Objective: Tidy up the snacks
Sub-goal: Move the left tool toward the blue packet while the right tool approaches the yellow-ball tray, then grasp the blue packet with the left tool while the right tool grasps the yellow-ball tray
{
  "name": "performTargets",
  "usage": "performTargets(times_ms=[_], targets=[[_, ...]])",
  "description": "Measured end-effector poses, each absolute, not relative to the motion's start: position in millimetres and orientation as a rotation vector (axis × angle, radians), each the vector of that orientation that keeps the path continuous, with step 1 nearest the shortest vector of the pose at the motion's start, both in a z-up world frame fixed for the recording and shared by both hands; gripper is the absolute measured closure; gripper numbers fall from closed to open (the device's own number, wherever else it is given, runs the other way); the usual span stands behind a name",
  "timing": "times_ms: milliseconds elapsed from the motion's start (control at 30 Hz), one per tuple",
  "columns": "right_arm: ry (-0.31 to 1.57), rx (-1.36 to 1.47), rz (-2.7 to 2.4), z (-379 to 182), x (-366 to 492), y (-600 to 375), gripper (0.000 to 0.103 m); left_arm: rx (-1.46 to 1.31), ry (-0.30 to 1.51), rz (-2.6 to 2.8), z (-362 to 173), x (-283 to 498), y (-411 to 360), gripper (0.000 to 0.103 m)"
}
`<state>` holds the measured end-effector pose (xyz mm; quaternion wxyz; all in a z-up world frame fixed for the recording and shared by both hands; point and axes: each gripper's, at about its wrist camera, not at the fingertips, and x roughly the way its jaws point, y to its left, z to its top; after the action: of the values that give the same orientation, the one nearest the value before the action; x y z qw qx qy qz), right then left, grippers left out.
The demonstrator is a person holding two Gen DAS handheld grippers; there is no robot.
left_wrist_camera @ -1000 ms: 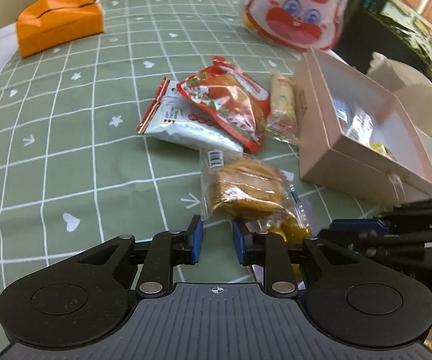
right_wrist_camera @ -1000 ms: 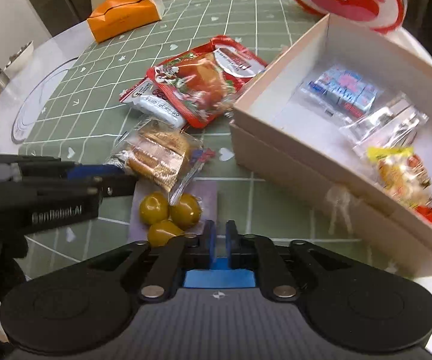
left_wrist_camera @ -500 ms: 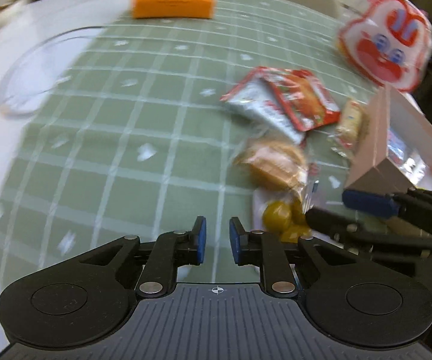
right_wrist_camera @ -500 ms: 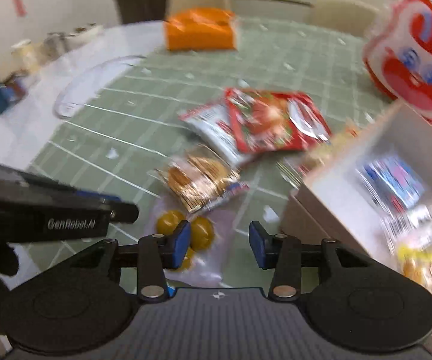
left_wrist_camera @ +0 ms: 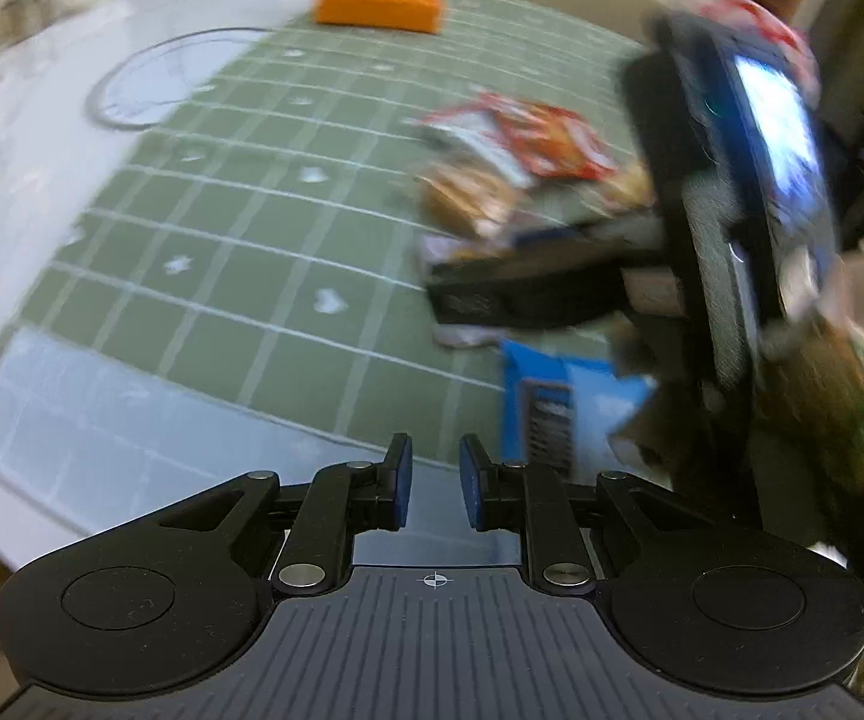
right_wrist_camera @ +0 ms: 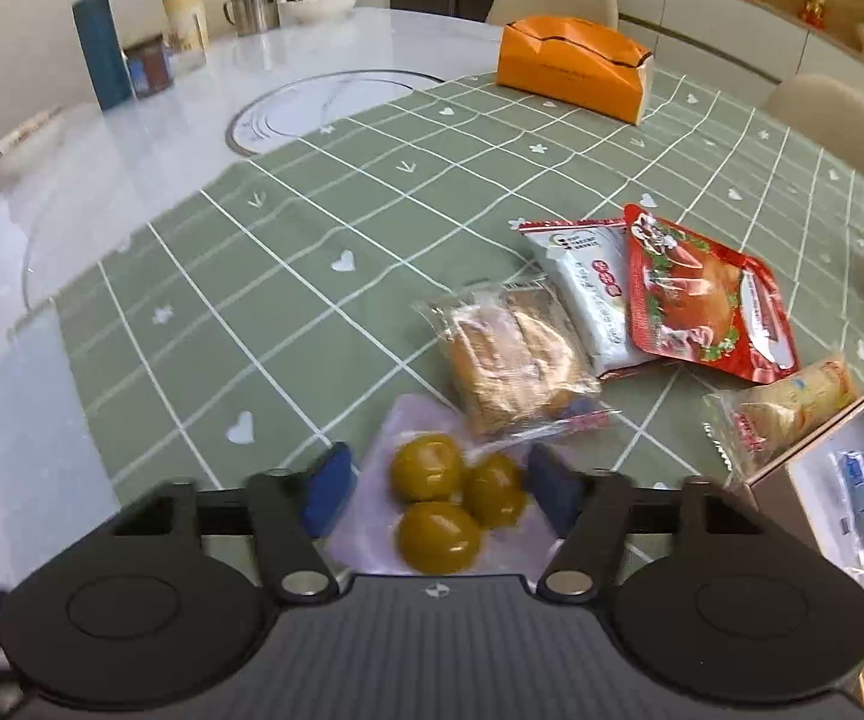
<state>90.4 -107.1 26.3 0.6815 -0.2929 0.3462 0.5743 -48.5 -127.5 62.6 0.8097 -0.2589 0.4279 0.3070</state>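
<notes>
Right wrist view tells me most of what I need. My right gripper [right_wrist_camera: 435,483] has just been spreading its jaws, and the clear pouch of green plums [right_wrist_camera: 447,501] now sits on the tablecloth [right_wrist_camera: 288,276] right between the two blue pads, which don't look like they're pressing on it yet. So it's straddled, not pinched. The pouch lies dead ahead of the claw, its length running away from me toward the cake packet [right_wrist_camera: 516,360] whose near edge overlaps it (that overlap could drag along, my guess). The box [right_wrist_camera: 840,414] is just off to the right, so the carry should be short.

Left wrist view is blurry. My left gripper [left_wrist_camera: 435,483] has its pads pressed nearly together with nothing between them, over the near edge of the cloth, with the snack pile further off to its right. The right hand is clearly the nearer one, so I'd say the next move is simply closing it on the pouch.
</notes>
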Motion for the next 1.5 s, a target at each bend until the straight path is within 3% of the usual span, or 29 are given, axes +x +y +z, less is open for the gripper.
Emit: performTargets(times_ms=[333, 600, 833, 1067, 1133, 1200, 1267, 1500], targets=[[0.884, -0.639, 1.311, 31, 109, -126, 0.053, -0.391, 0.952, 0.515, 60, -10, -159, 0.081], [0.845, -0.639, 1.403, 45, 135, -156, 0.053, -0.408, 0.976, 0.485, 54, 3, -169, 0.079], [0.807, -0.679, 1.487, 52, 144, -172, 0.053, -0.215, 1.071, 0.501, 42, 35, -212, 0.074], [0.833, -0.632, 1.488, 53, 147, -183, 0.053, -0.203, 1.094, 0.624, 43, 20, -182, 0.071], [0.852, -0.606, 1.486, 53, 146, -182, 0.053, -0.192, 1.09, 0.628, 44, 13, -168, 0.064], [0.864, -0.584, 1.473, 52, 143, -180, 0.053, -0.189, 1.082, 0.622, 43, 5, -151, 0.051], [0.872, -0.568, 1.444, 50, 137, -176, 0.053, -0.182, 1.069, 0.595, 42, -2, -135, 0.047], [0.979, -0.492, 1.214, 34, 114, -154, 0.053, -0.136, 1.043, 0.488, 41, -21, -62, 0.049]])
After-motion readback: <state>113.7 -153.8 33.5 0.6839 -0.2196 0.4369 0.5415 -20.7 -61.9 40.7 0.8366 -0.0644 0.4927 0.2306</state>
